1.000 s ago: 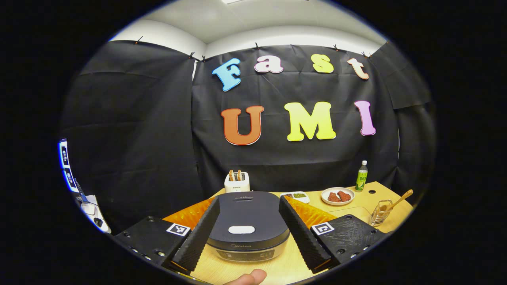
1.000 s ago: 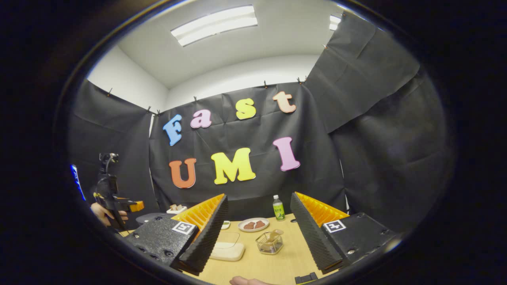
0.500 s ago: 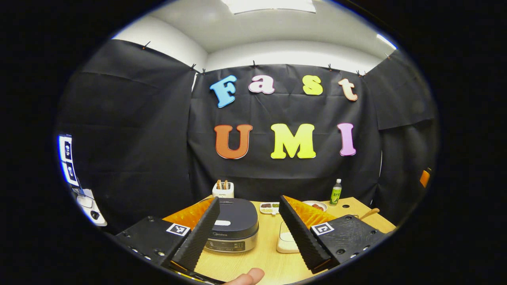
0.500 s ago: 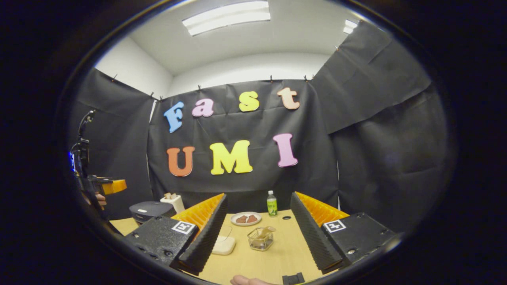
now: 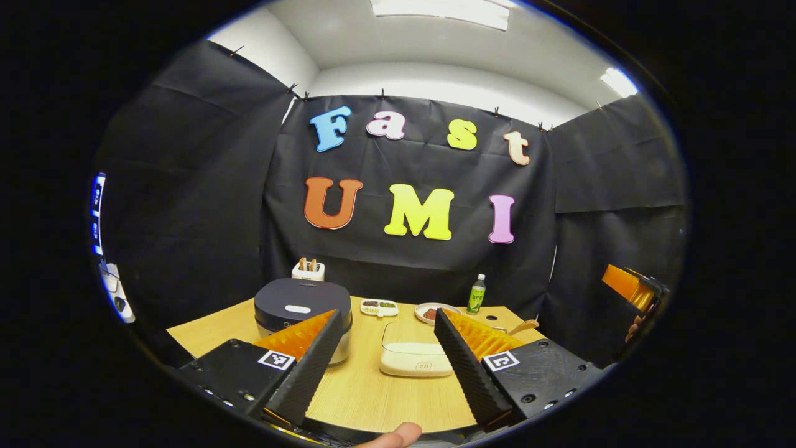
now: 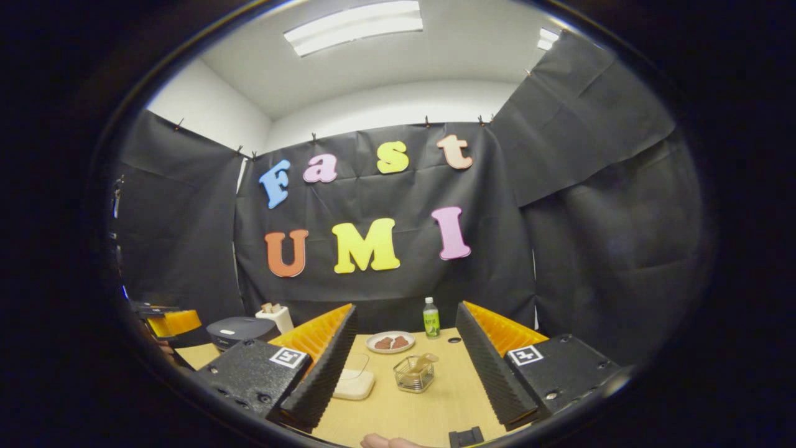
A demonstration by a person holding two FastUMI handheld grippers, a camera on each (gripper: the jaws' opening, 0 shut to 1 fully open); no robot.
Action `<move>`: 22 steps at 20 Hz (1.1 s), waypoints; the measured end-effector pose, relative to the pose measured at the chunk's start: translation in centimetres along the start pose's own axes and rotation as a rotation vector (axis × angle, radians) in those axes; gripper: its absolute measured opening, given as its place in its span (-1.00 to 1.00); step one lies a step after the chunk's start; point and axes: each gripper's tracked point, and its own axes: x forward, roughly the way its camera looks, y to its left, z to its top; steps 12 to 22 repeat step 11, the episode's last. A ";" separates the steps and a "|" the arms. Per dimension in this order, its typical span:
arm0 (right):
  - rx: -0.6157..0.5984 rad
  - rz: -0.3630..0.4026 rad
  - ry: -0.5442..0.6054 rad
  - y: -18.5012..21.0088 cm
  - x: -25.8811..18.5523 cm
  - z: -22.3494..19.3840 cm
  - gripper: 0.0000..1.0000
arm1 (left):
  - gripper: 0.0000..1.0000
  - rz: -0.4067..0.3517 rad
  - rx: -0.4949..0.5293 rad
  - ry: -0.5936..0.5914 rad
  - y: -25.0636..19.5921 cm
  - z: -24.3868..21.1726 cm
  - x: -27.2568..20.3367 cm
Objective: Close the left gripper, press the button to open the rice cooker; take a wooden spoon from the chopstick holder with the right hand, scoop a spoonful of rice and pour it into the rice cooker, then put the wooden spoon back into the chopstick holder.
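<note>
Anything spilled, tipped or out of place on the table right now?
Nothing stands out. The rice cooker sits level with its lid shut, and the wooden spoon stands in the chopstick holder.

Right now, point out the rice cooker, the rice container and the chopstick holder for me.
rice cooker (image 5: 292, 298): left gripper view, on its dark closed lid.
rice container (image 5: 415, 358): left gripper view, on its front wall.
chopstick holder (image 6: 413, 378): right gripper view, on its wire side.

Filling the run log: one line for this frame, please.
left hand-held gripper: open, empty | right hand-held gripper: open, empty | rice cooker: lid shut | wooden spoon: in chopstick holder
</note>
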 end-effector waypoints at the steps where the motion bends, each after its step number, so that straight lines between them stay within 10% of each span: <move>1: 0.002 0.000 0.003 0.1 0.0 -0.1 0.84 | 0.89 0.010 0.016 -0.010 0.4 0.4 -0.1; 22: -0.020 0.010 -0.015 0.4 -0.3 0.5 0.84 | 0.89 -0.020 0.079 -0.066 -0.2 1.5 -0.8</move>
